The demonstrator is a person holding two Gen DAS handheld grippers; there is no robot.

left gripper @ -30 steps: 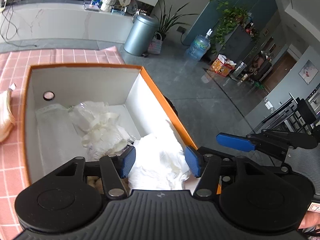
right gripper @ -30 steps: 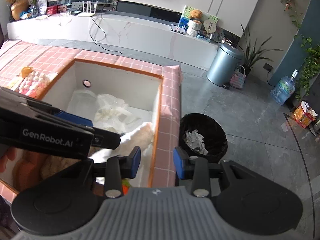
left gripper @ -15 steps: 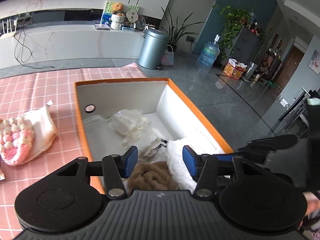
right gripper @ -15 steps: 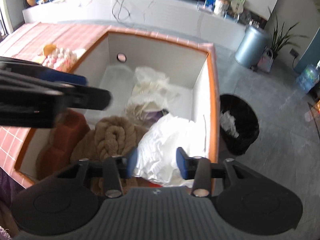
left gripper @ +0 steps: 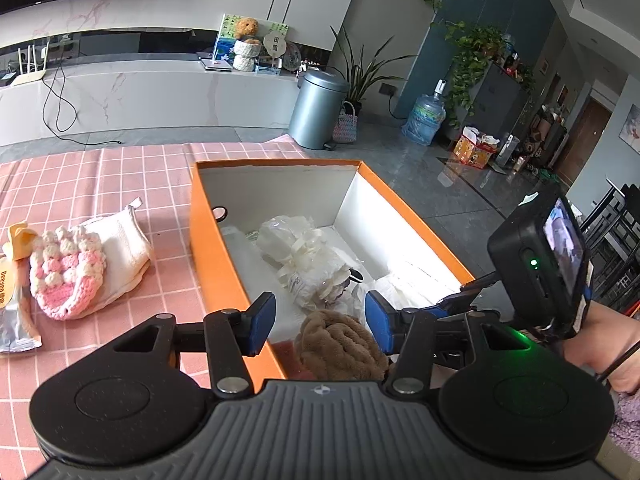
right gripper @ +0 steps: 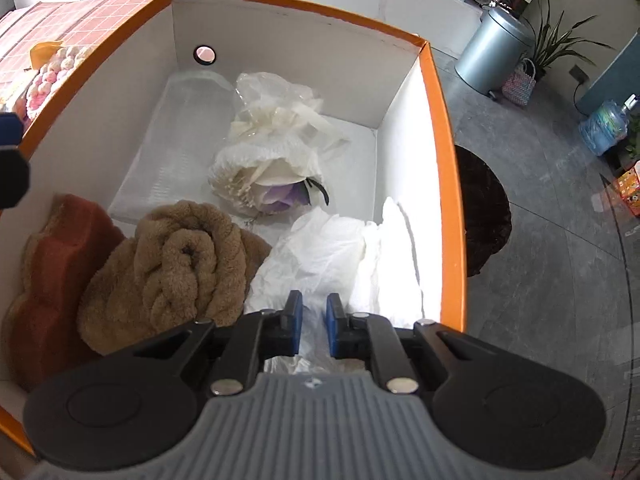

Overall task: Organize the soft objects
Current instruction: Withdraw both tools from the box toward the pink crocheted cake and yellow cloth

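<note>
An orange box (left gripper: 216,248) with white inner walls (right gripper: 280,40) holds a rolled brown towel (right gripper: 176,264), a rust-red cloth (right gripper: 56,276), a bagged cream item (right gripper: 276,140) and a white crumpled cloth (right gripper: 332,252). My right gripper (right gripper: 314,326) is down in the box's near right part, its jaws narrowed on a fold of the white cloth. My left gripper (left gripper: 316,322) is open and empty above the box's near left edge, over the brown towel (left gripper: 340,344). A pink and white knitted item (left gripper: 76,272) lies on the pink checked tablecloth left of the box.
A foil snack packet (left gripper: 12,316) lies at the table's left edge. On the floor right of the box stands a black bin (right gripper: 484,208). A grey metal bin (left gripper: 318,110) and a water bottle (left gripper: 426,118) stand farther back.
My right gripper has moved down into the box and closed its jaws on the white cloth. My left gripper has pulled back and left, open, bringing the knitted item into view.
</note>
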